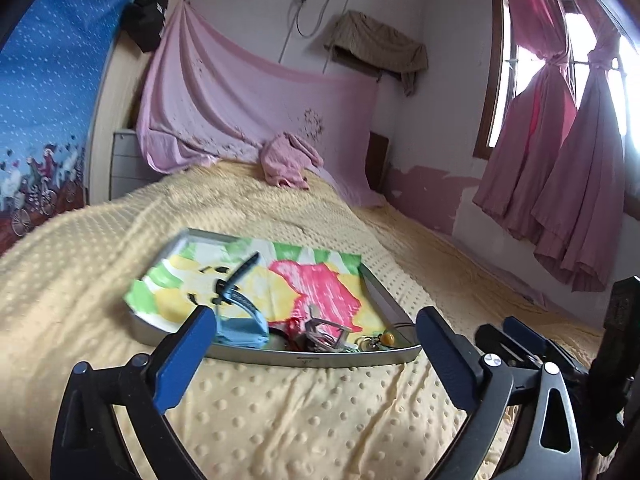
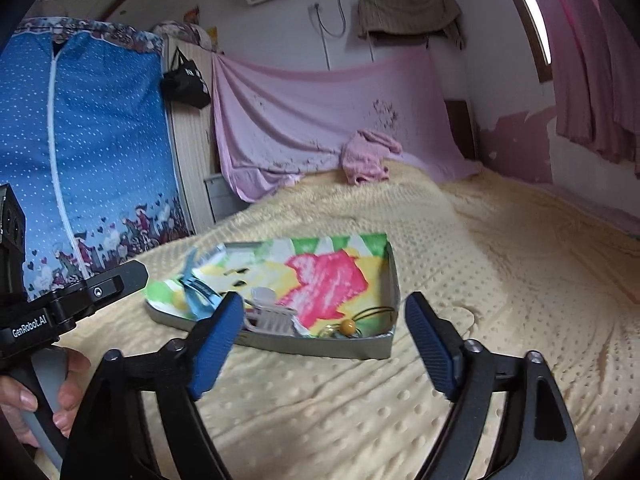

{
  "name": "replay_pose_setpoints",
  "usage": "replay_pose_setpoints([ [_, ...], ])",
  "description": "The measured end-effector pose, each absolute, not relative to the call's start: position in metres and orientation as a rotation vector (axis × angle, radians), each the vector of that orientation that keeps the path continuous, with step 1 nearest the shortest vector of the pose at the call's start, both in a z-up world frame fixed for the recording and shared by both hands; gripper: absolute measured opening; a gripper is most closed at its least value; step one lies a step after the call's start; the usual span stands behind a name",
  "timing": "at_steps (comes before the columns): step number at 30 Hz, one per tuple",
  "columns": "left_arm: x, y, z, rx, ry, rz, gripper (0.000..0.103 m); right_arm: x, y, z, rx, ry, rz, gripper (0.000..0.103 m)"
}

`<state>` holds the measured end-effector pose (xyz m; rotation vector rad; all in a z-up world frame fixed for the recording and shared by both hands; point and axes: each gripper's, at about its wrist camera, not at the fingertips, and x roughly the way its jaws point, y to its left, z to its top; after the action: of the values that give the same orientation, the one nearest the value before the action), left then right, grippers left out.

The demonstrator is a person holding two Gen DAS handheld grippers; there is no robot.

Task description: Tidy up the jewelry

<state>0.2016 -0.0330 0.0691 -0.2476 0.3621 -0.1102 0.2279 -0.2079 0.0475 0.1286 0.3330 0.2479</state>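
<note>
Shallow grey metal tray with colourful printed cloth liner set on bumpy yellow bed blanket — likely to keep small pieces corralled. Jewelry heaped at near edge: light-blue hair clip, amber bead on cord, clear comb clip. Left gripper and right gripper hovered before tray — fingers spread wide, nothing held or touched.

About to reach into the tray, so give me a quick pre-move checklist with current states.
1. Left hand-held gripper open and empty: ok.
2. Right hand-held gripper open and empty: ok.
3. Tray flat on the yellow blanket: ok.
4. Jewelry pile in the tray's near end, in view: ok.
5. Pieces separate, not tangled: cannot tell.
6. Blue hair clip clear of the pile: cannot tell.
</note>
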Motion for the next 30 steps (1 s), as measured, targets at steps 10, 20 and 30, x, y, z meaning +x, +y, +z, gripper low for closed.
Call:
replay_pose_setpoints([
  [10,0.138,-0.015,0.082,-0.168,0.292,-0.049,0.103,0.166,-0.189,0.064,0.118,0.256,0.267,0.097],
  [20,0.083,-0.004,0.070,-0.128,0.288,-0.033,0.103,0.114,-0.172,0.059,0.114,0.266,0.298,0.102],
  [30,0.047,0.009,0.054,-0.118,0.299,-0.007,0.103,0.077,-0.163,0.046,0.096,0.270,0.284,0.102],
])
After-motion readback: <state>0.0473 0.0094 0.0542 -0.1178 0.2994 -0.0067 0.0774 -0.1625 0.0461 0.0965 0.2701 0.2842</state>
